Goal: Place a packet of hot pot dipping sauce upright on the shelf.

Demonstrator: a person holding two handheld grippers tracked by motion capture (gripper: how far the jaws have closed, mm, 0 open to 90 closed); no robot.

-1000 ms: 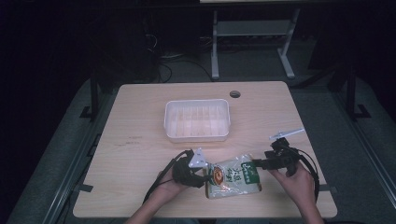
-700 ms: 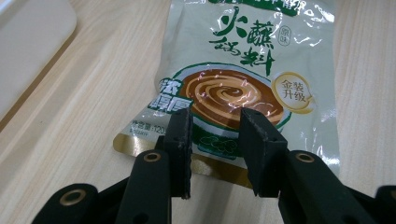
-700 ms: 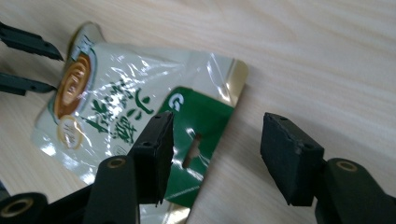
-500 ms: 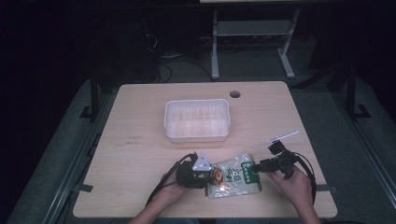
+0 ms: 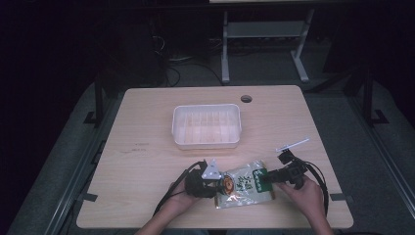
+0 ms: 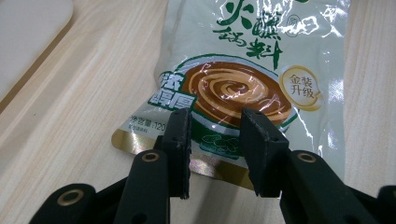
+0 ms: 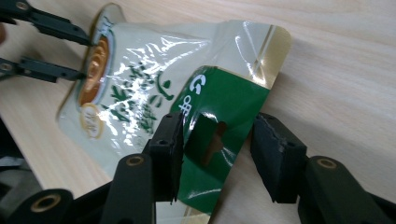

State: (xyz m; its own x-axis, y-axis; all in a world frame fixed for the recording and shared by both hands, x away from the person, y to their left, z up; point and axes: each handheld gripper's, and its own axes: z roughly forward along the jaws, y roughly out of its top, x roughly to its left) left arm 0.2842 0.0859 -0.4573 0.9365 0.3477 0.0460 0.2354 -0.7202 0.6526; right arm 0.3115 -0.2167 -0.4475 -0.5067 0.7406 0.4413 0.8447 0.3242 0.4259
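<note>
High view shows a wooden table (image 5: 147, 127) with a pale sauce packet (image 5: 247, 185) lying flat near its front edge, between two hand-held tongs. A white plastic tray (image 5: 206, 126) sits farther back, near the middle of the table and apart from the packet, and a small white strip (image 5: 292, 144) lies to the right, behind the right tongs.

The left gripper (image 5: 215, 182) rests at the packet's left end, held by the person's left hand (image 5: 183, 198). In the left gripper view its jaws stand apart over the packet's bottom edge (image 6: 219, 156), on either side of the printed brown swirl picture (whether the pads touch the foil I cannot tell).

The right gripper (image 5: 266, 178) is at the packet's right end, in the right hand (image 5: 308, 193). In the right gripper view its jaws are also apart, straddling the green header (image 7: 219, 135) with the hang hole; the left pad lies against the header's edge, the right one just clear of it.
</note>
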